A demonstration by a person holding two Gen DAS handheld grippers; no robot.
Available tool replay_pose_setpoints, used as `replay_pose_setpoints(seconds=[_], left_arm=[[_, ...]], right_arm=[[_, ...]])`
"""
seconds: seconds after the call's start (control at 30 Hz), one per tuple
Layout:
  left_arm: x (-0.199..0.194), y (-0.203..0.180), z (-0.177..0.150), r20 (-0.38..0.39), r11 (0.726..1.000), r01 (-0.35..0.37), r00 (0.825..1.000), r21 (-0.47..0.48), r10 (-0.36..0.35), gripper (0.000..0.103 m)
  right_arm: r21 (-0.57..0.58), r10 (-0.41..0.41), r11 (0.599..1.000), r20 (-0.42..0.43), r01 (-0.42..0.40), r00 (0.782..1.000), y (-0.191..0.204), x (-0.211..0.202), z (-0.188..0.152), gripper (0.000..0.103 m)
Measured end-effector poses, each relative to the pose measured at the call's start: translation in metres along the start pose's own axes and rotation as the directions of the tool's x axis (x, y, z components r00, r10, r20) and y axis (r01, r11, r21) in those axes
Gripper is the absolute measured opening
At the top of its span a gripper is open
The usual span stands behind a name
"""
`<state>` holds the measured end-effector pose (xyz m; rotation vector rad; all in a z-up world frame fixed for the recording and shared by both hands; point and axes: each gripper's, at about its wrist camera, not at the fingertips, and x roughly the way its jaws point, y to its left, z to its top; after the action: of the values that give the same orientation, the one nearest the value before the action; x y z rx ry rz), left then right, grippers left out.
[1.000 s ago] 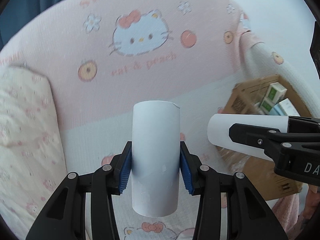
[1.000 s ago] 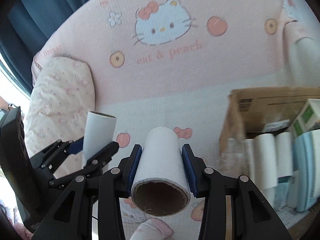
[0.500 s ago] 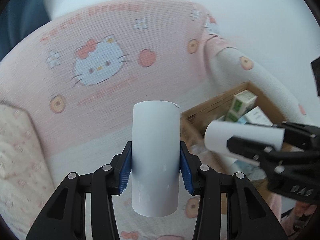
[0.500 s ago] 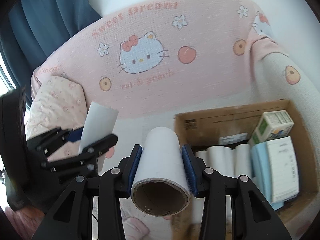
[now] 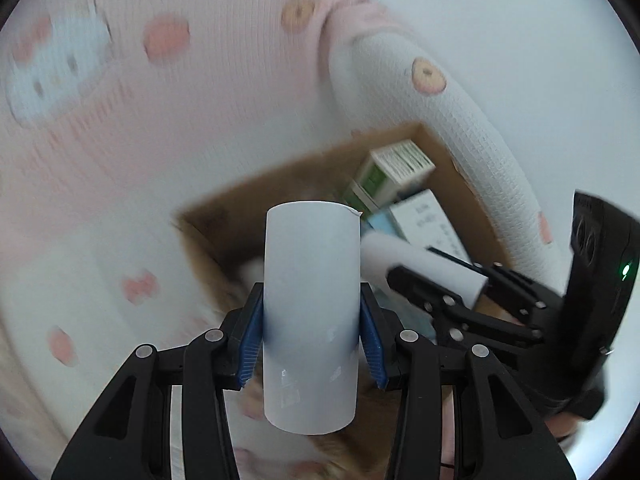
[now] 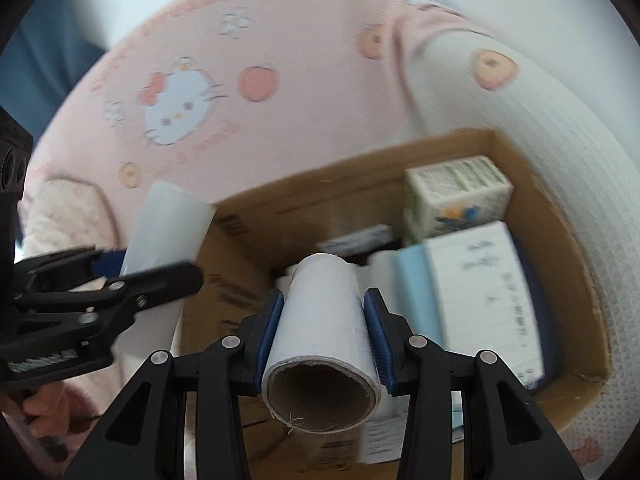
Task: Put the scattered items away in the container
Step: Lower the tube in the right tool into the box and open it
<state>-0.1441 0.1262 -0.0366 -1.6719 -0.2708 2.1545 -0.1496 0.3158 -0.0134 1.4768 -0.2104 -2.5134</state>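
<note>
My left gripper (image 5: 311, 332) is shut on a white paper roll (image 5: 310, 312) that stands upright between its blue pads, above the near left corner of a cardboard box (image 5: 208, 216). My right gripper (image 6: 326, 340) is shut on a second white roll (image 6: 324, 320) with a brown cardboard core, held lengthwise over the same cardboard box (image 6: 304, 196). In the right wrist view the left gripper (image 6: 120, 276) with its roll (image 6: 168, 228) hangs at the left. The left wrist view shows the right gripper (image 5: 444, 288) and its roll (image 5: 416, 264) at the right.
The box holds a green and white carton (image 6: 456, 196), a light blue and white pack (image 6: 476, 296) and several white rolls (image 6: 376, 268). It sits on a pink cartoon-cat sofa cover (image 6: 180, 100), against the padded white armrest (image 6: 560, 168). A floral cushion (image 6: 60, 216) lies at the left.
Both grippers have swung right with their rolls, from over the sofa seat to over the box. The box now fills the middle of both views. Neither grip has changed.
</note>
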Motion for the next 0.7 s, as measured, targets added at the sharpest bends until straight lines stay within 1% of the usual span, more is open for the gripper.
replay_pose_setpoints(seconds=[0.07,0.1,0.13,0.23,0.4,0.5,0.6,0.63,0.7], left_arm=[[0.012,0.005,0.003,-0.041,0.998,0.032,0.999,-0.055,-0.034,0.047],[0.017,0.007,0.003,-0.047,0.997,0.033,0.998,-0.076,-0.037,0.047],[0.018,0.009,0.004,-0.043,0.996,0.019,0.999,-0.085,-0.023,0.047],[0.017,0.010,0.004,-0.006,0.996,-0.040,0.999,-0.076,0.040,0.047],[0.010,0.013,0.007,0.038,0.996,-0.067,0.997,-0.066,0.069,0.047],[0.009,0.014,0.012,0.059,0.994,-0.093,0.994,-0.063,0.097,0.047],[0.010,0.013,0.015,0.062,0.994,-0.102,0.993,-0.049,0.105,0.047],[0.011,0.013,0.015,0.062,0.994,-0.103,0.992,-0.044,0.106,0.047],[0.012,0.011,0.015,0.062,0.994,-0.106,0.992,-0.030,0.107,0.047]], right_arm=[[0.033,-0.015,0.999,0.001,0.015,1.000,-0.010,0.005,0.002,0.039],[0.045,-0.017,0.999,0.002,0.017,1.000,-0.013,0.008,0.003,0.039],[0.059,-0.019,0.998,-0.008,0.020,1.000,-0.017,0.014,0.005,0.039],[0.071,-0.036,0.997,-0.042,0.039,0.998,-0.019,0.032,0.010,0.039],[0.002,-0.087,0.996,-0.072,0.087,0.994,-0.005,0.055,0.020,0.039],[-0.009,-0.083,0.997,-0.081,0.083,0.993,-0.001,0.067,0.026,0.039],[-0.024,-0.063,0.998,-0.103,0.061,0.993,0.003,0.075,0.027,0.039],[-0.022,-0.053,0.998,-0.116,0.051,0.992,0.003,0.078,0.026,0.039],[-0.025,-0.064,0.998,-0.148,0.061,0.987,0.003,0.084,0.023,0.039]])
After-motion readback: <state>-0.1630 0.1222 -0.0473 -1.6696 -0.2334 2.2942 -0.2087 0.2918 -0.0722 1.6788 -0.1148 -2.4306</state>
